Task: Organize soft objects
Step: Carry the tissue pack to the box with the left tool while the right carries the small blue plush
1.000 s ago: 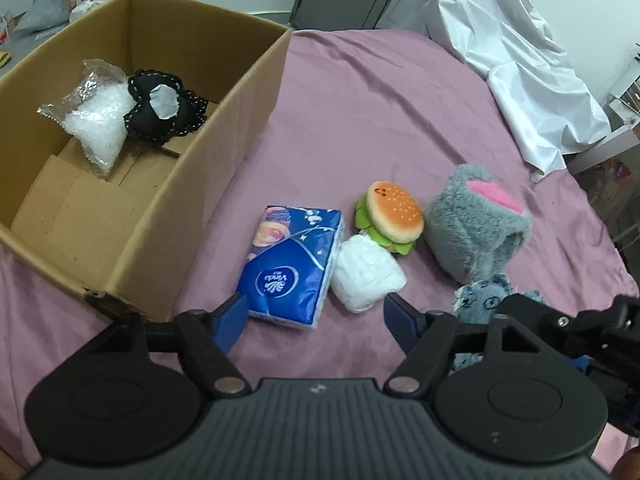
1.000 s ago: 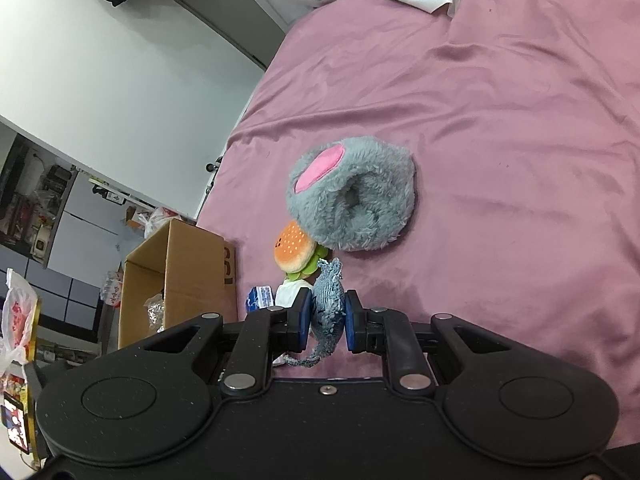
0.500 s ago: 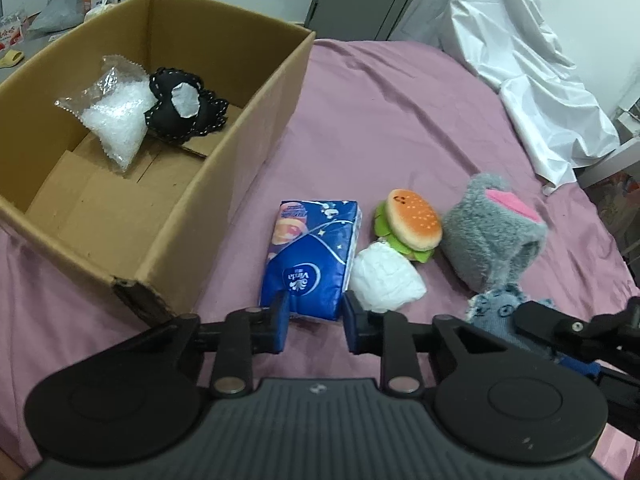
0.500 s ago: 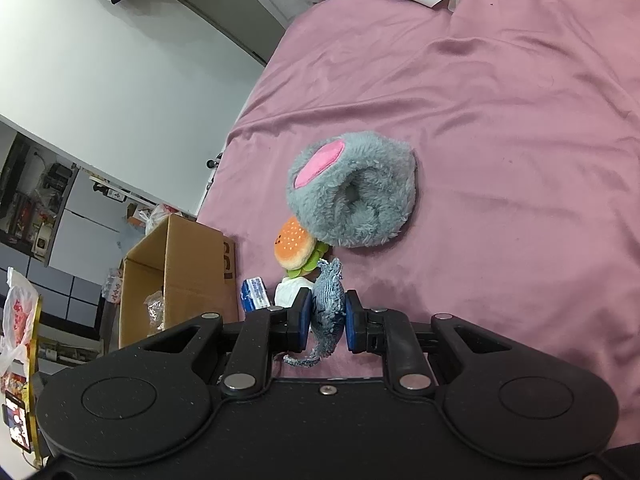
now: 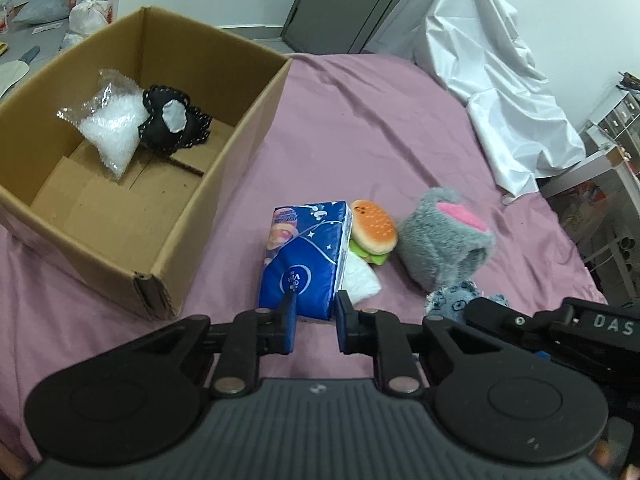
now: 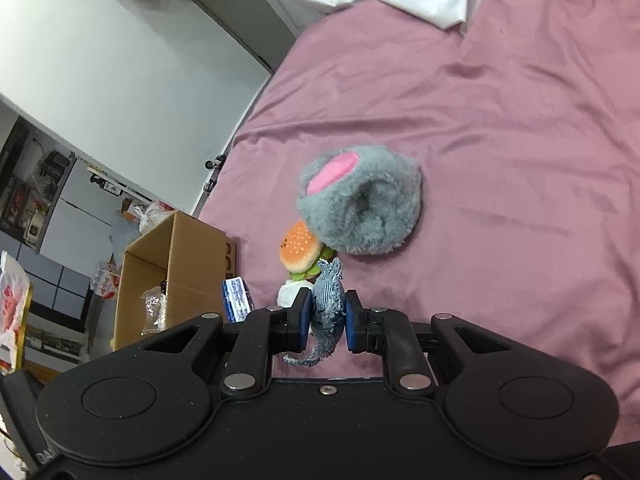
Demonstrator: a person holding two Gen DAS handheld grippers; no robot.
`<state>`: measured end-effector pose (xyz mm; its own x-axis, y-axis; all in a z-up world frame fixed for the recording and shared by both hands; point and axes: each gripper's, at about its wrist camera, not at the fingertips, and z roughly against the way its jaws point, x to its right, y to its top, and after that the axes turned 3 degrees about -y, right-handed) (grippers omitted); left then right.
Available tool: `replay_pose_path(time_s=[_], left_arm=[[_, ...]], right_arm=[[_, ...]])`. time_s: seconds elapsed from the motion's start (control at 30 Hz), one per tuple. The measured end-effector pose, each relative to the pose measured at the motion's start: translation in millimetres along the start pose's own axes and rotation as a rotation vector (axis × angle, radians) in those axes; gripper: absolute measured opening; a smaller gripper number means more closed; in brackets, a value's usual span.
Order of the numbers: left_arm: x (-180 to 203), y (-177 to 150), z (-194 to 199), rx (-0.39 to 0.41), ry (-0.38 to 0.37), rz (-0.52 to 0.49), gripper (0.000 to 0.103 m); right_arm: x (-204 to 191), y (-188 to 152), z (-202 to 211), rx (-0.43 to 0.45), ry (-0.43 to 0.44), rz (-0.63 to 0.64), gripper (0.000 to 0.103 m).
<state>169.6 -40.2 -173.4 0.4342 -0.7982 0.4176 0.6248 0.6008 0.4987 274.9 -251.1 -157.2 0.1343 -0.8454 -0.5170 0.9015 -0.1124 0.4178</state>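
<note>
My left gripper (image 5: pixel 314 320) is shut on the near end of a blue tissue pack (image 5: pixel 306 254) and holds it tilted up off the pink sheet. My right gripper (image 6: pixel 327 316) is shut on a blue-grey patterned cloth (image 6: pixel 329 300), which also shows in the left wrist view (image 5: pixel 456 294). A burger plush (image 5: pixel 374 228), a white soft wad (image 5: pixel 360 276) and a grey furry plush with a pink patch (image 5: pixel 444 240) lie beside them. An open cardboard box (image 5: pixel 224 152) at left holds a clear bag of white beads (image 5: pixel 112 128) and a black lace item (image 5: pixel 172 120).
A white sheet (image 5: pixel 492 76) is draped at the bed's far right corner. A shelf unit (image 5: pixel 600 184) stands past the right edge. Bags and clutter (image 5: pixel 88 12) lie on the floor behind the box. The pink bed (image 6: pixel 500 120) stretches beyond the grey plush.
My left gripper closed from wide open onto the tissue pack and lifted its near end, tilting it against the burger plush. My right gripper kept its hold on the cloth.
</note>
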Motion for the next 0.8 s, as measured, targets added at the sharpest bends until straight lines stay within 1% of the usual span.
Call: replay_pose_path(time_s=[0.2, 0.5, 0.67, 0.8], left_arm=[[9, 8, 20, 0.029, -0.034, -0.022, 0.018], [15, 20, 53, 0.086, -0.077, -0.047, 0.018], [11, 27, 69, 0.114, -0.101, -0.054, 0.018], [3, 32, 81, 0.130, -0.106, -0.057, 0.018]], right_arm=[[-14, 1, 12, 0.038, -0.006, 0.053, 0.018], [-44, -1, 25, 0.072, 0.011, 0.111, 0.018], [-64, -3, 33, 0.094, 0.023, 0.139, 0.018], [-83, -6, 37, 0.106, 0.035, 0.165, 0.018]])
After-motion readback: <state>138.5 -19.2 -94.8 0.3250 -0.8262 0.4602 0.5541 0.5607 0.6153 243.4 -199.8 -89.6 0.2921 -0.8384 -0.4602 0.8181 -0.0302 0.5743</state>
